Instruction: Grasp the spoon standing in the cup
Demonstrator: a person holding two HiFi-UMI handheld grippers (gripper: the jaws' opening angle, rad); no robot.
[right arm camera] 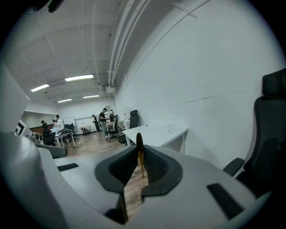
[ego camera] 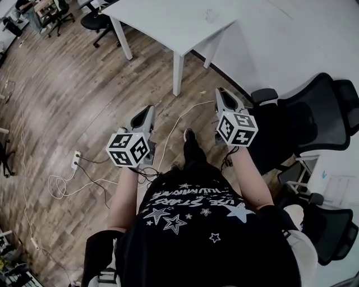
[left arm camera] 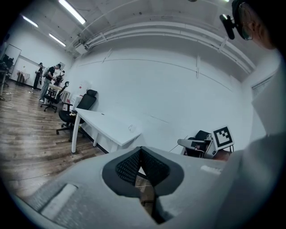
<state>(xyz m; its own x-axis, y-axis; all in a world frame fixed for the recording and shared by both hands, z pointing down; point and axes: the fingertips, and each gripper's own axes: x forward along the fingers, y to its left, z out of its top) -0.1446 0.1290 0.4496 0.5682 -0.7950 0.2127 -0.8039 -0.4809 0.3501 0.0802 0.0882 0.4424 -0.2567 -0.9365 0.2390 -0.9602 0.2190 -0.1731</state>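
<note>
My right gripper [right arm camera: 139, 153] is shut on a thin brown spoon [right arm camera: 140, 144], which stands upright between the pads with its oval end just above the jaw tips. A small clear cup [right arm camera: 171, 129] stands far off on a white table [right arm camera: 154, 134], and also shows as a faint cup [ego camera: 210, 15] in the head view. The spoon cannot be made out in the head view. Both grippers hang in front of the person's body over the wooden floor, the left gripper [ego camera: 150, 110] beside the right gripper [ego camera: 221, 93]. The left gripper [left arm camera: 141, 150] is shut with nothing between its pads.
The white table [ego camera: 168, 22] stands ahead against the wall. Black office chairs [ego camera: 314, 117] crowd the right side, and another chair [ego camera: 331, 232] sits lower right. A power strip [ego camera: 75, 160] and cables lie on the floor to the left. People stand far off [left arm camera: 49, 78].
</note>
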